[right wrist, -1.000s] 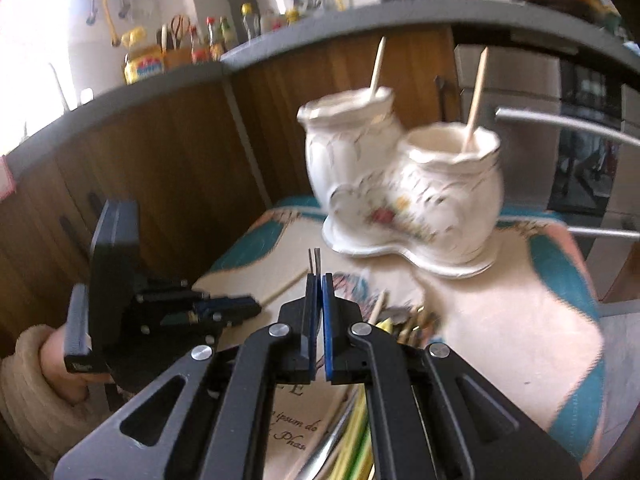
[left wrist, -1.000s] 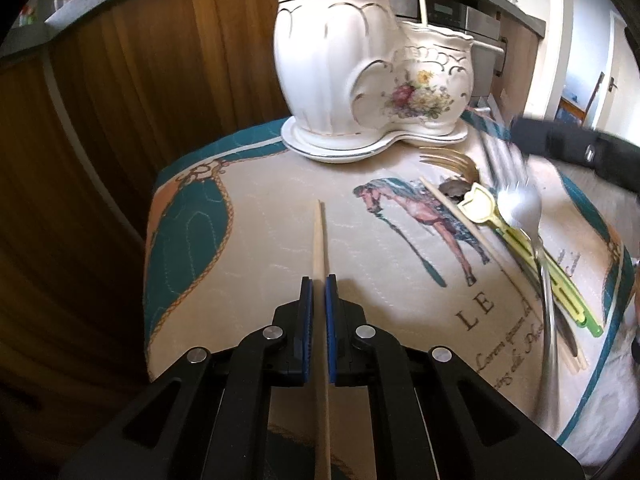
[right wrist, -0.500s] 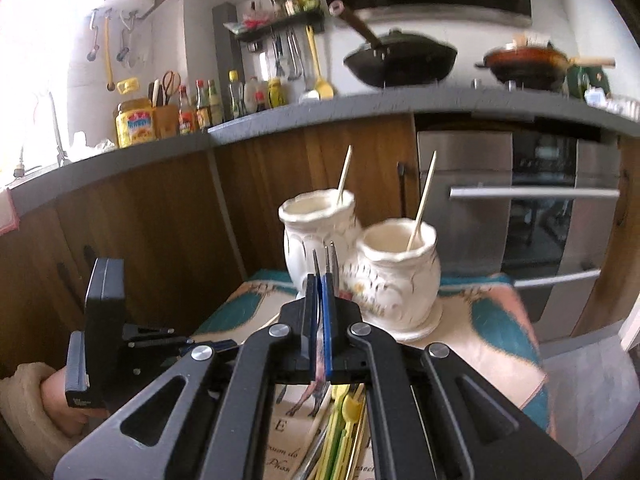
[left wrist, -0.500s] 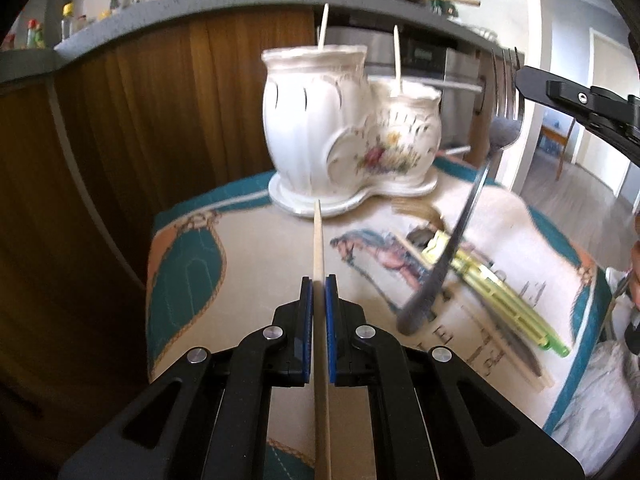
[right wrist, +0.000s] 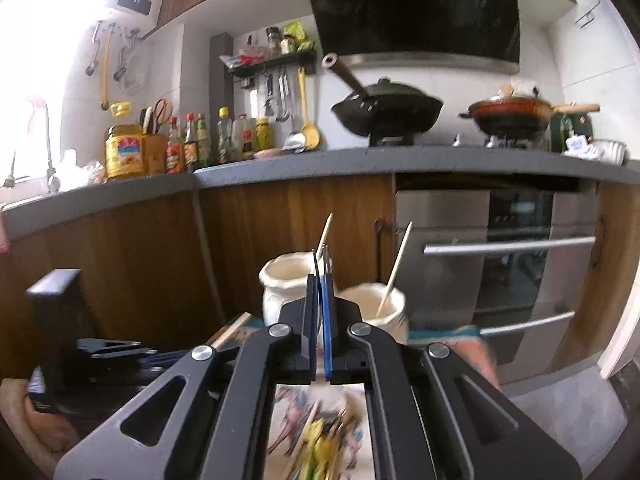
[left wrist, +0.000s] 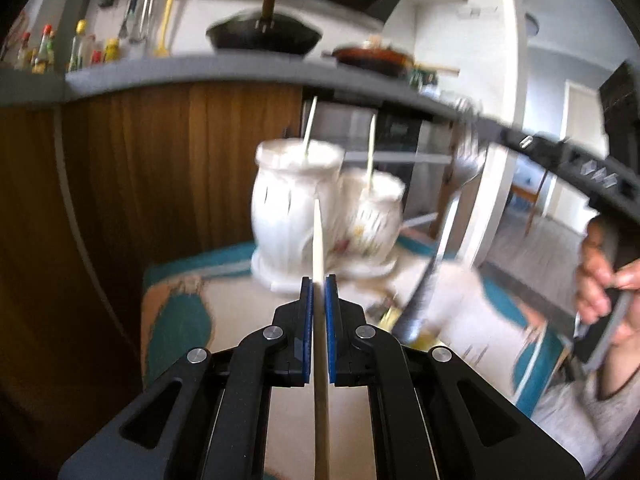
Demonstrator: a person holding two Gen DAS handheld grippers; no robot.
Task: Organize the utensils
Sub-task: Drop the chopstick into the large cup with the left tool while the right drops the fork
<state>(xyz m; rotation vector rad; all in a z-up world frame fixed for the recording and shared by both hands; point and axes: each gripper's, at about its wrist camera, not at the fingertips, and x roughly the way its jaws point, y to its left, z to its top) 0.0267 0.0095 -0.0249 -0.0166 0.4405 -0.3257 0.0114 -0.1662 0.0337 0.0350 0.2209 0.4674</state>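
Observation:
My left gripper (left wrist: 319,284) is shut on a wooden chopstick (left wrist: 319,248) that points up toward a white double ceramic holder (left wrist: 296,208) on the cloth. Each pot holds one chopstick. My right gripper (right wrist: 319,280) is shut on a silver fork (right wrist: 326,258), whose tines stick up past the fingertips in front of the holder (right wrist: 288,280). The fork (left wrist: 440,240) hangs to the right of the holder in the left wrist view, handle down. Yellow-green utensils (right wrist: 320,440) lie on the cloth below.
The table carries a cloth with a horse print and teal border (left wrist: 180,320). Wooden cabinets (right wrist: 140,248) and an oven (right wrist: 500,260) stand close behind. A wok (right wrist: 384,112) and bottles (right wrist: 192,140) sit on the counter above.
Both grippers have risen above the table with their loads. The fork has left the cloth and now hangs high by the holder. The chopstick tip has lifted toward the holder.

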